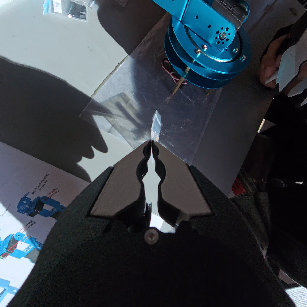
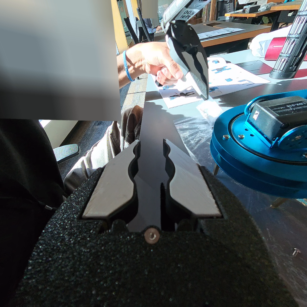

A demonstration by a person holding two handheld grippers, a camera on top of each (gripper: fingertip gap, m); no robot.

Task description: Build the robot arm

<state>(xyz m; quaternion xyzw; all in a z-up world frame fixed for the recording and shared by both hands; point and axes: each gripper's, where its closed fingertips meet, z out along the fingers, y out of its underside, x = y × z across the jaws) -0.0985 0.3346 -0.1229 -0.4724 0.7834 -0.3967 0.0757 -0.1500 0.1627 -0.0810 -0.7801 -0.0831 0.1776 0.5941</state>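
Observation:
My left gripper (image 1: 151, 141) is shut on the edge of a clear plastic bag (image 1: 149, 103) that lies on the table and partly under a blue metal robot base (image 1: 207, 54). The pinched fold of the bag stands up just past the fingertips. The same gripper shows in the right wrist view (image 2: 205, 98), held by a hand and pinching the bag (image 2: 196, 131) beside the blue robot base (image 2: 259, 149). My right gripper (image 2: 151, 142) is open and empty, low over the dark table near its front edge, left of the blue base.
A printed instruction sheet (image 1: 25, 216) with blue part drawings lies at the left; it also shows in the right wrist view (image 2: 216, 86). Small packets (image 1: 64, 9) lie at the far end. A loose screw (image 2: 296, 256) lies on the table. A person's legs (image 2: 103, 149) are beside the table edge. The gap from one gripper's tips to the other's is roughly 20 centimeters.

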